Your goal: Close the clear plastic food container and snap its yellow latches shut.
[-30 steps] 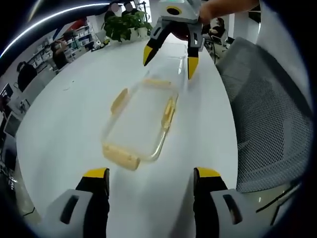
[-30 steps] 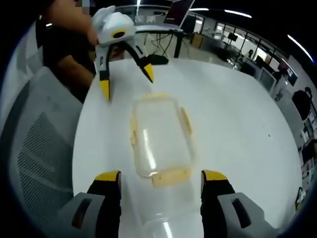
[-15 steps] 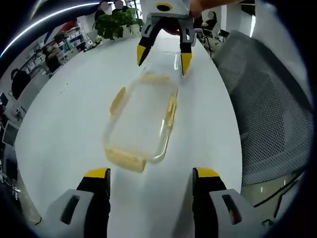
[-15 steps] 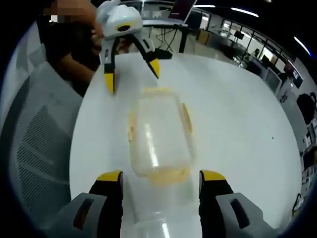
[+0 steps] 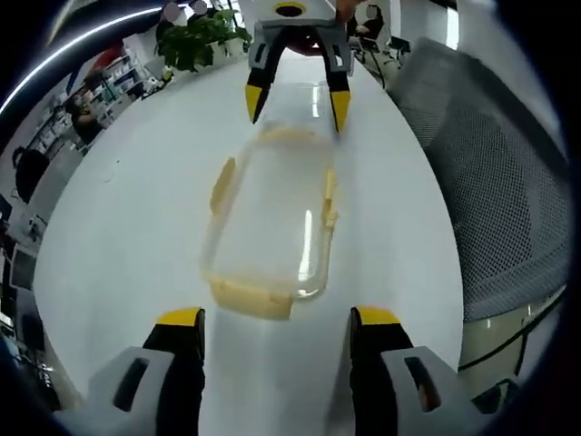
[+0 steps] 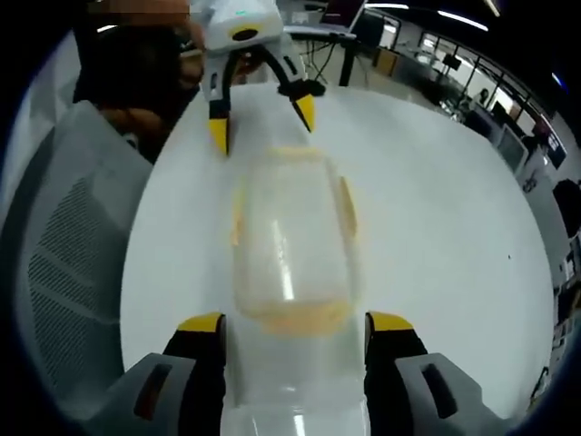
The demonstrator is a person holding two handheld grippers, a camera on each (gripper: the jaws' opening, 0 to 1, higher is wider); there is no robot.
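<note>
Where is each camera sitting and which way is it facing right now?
Left gripper view: rides the left claw, facing the clear container on the white table; right claw opposite.
Right gripper view: rides the right claw, facing the container from its other end; left claw and a hand beyond.
Shared: container, table, grey mesh chair.

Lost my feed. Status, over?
Left gripper and right gripper open, facing across container. Yellow latches unsnapped. Table around it unobstructed.
</note>
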